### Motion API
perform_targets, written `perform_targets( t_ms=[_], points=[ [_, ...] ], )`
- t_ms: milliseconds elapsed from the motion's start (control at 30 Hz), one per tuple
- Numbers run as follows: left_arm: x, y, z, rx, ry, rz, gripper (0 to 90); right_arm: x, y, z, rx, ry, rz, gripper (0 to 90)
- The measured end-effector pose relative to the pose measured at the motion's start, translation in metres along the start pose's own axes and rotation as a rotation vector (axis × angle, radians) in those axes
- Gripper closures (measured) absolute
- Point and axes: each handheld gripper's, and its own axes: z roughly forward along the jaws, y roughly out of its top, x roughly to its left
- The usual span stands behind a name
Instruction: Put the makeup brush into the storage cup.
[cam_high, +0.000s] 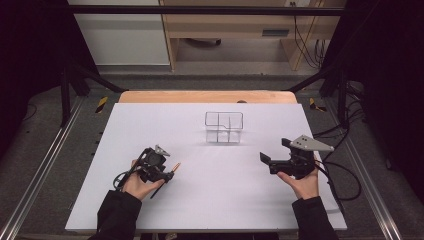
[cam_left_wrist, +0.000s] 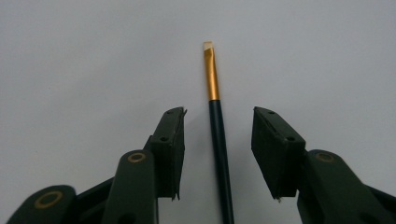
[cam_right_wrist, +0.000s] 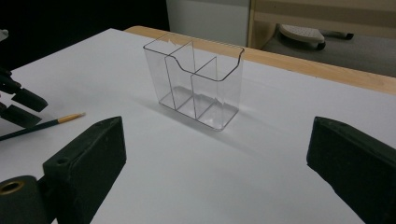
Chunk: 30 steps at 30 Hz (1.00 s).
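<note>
I see the brush (cam_left_wrist: 217, 121) lying loose on the near-left sheet between the spread left gripper (cam_left_wrist: 217, 140), right gripper (cam_right_wrist: 215, 154) gaping empty, organizer (cam_right_wrist: 196, 84) far-centre unfilled: placement remains.

A clear 3-compartment organizer (cam_high: 223, 127) stands upright on the white table (cam_high: 210, 200).

paintbrush (cam_left_wrist: 219, 140) | slim dark handle, gold ferrule, pale flat bristle tip | lying flat on white table (cam_high: 210, 200) | between left tool's parted jaws, untouched
</note>
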Motion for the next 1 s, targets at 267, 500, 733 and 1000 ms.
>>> perform_targets(
  t_ms=[267, 500, 733, 1000],
  points=[
    [-0.0011, 0.0003, 0.0076, 0.055, 0.003, 0.021, 63.3, 0.0003, -0.0002, 0.0005, 0.004, 0.001, 0.001, 5.1],
    [-0.0019, -0.0014, 0.0111, 0.084, -0.003, 0.031, 69.6, 0.0003, -0.0003, 0.0004, 0.007, 0.003, -0.001, 5.2],
    [-0.0030, -0.0018, 0.0103, 0.098, -0.011, 0.028, 74.0, 0.0004, -0.0008, 0.0015, 0.015, 0.003, -0.007, 5.2],
    [-0.0048, -0.0018, 0.0094, 0.120, -0.010, 0.020, 77.2, 0.0004, -0.0008, 0.0015, 0.012, -0.001, -0.008, 5.3]
  ],
)
